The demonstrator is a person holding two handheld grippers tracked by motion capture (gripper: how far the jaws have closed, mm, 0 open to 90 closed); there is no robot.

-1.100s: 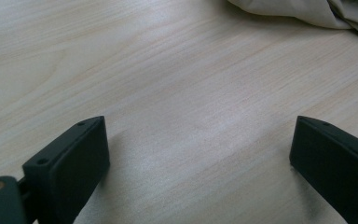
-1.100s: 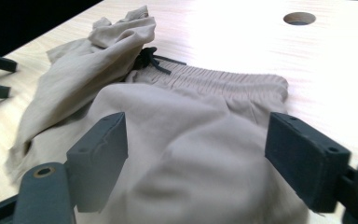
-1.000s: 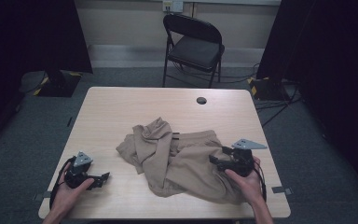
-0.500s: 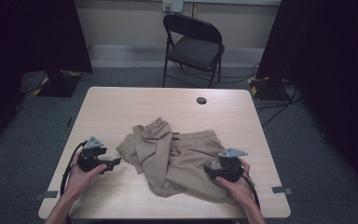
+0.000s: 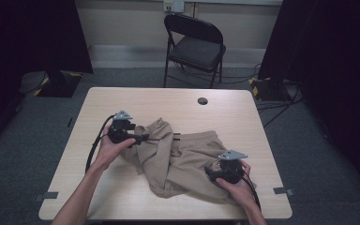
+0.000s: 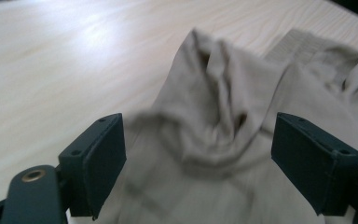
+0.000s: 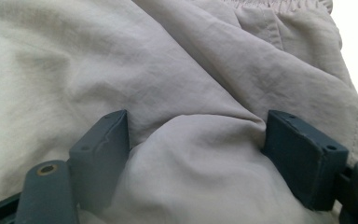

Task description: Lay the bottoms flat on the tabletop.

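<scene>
At the bottom of the high view, the person's right hand (image 5: pixel 236 187) is resting at the lower right of the frame, holding the right gripper (image 5: pixel 212 172) against the near right part of the crumpled beige garment (image 5: pixel 178 159). In the right gripper view its jaws are standing wide apart, with a bulging fold of the cloth (image 7: pixel 200 154) lying between them and nothing pinched. The garment is lying in a heap on the light wooden table (image 5: pixel 145 105), filling the middle of the frame. Farther up and to the left, the person's left hand (image 5: pixel 108 147) is holding the left gripper (image 5: pixel 146 138) at the garment's left edge. In the left gripper view its jaws are also standing wide open, with a raised hump of the beige fabric (image 6: pixel 214 107) sitting between them, ungripped. Beyond the table, at the top centre of the frame, a black folding chair (image 5: pixel 194 47) is standing on the grey floor.
</scene>
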